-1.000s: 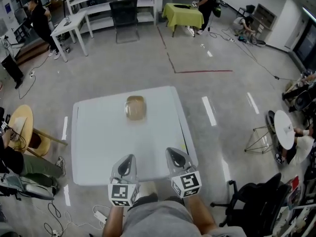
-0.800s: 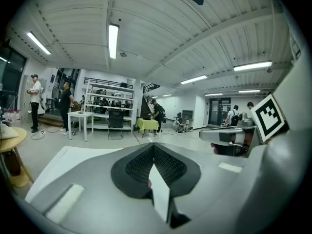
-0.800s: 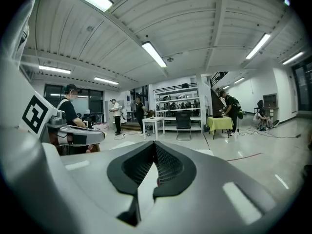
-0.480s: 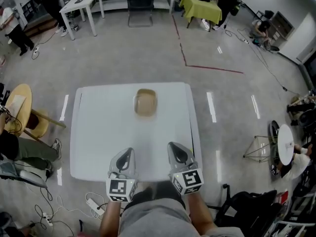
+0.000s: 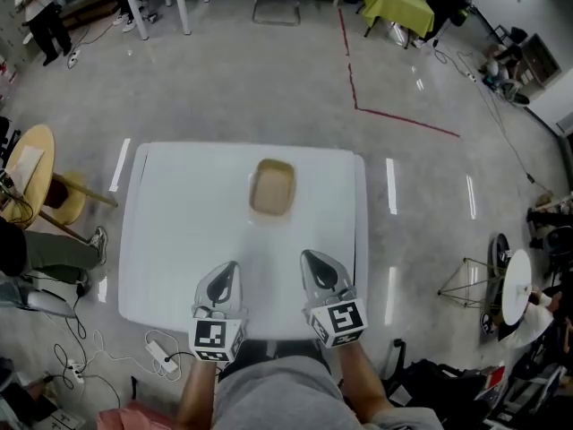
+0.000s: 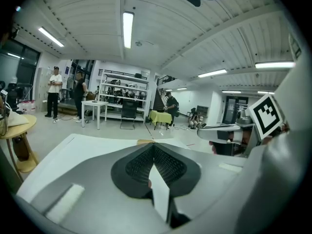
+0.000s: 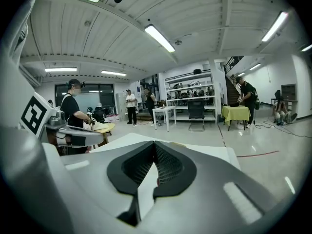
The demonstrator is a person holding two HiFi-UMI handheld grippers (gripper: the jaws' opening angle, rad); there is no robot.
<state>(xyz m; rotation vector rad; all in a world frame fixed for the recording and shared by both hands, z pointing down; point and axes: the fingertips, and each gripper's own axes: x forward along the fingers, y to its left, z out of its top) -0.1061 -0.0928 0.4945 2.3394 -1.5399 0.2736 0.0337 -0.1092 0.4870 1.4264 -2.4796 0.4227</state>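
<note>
Tan and shallow, the container [image 5: 273, 188] lies on the white table [image 5: 170, 240], just past the table's middle toward its far edge. The left tongs [image 5: 225, 275] and the right tongs [image 5: 314, 266] hover side by side over the table's near edge, well apart from the container. It sits ahead of the gap between them. Each pair is pressed together at the tips, gripping nothing.

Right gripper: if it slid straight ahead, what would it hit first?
Likely the tan tray on the white table; nothing lies between it and the right gripper. Height is unclear, so it might pass above.
</note>
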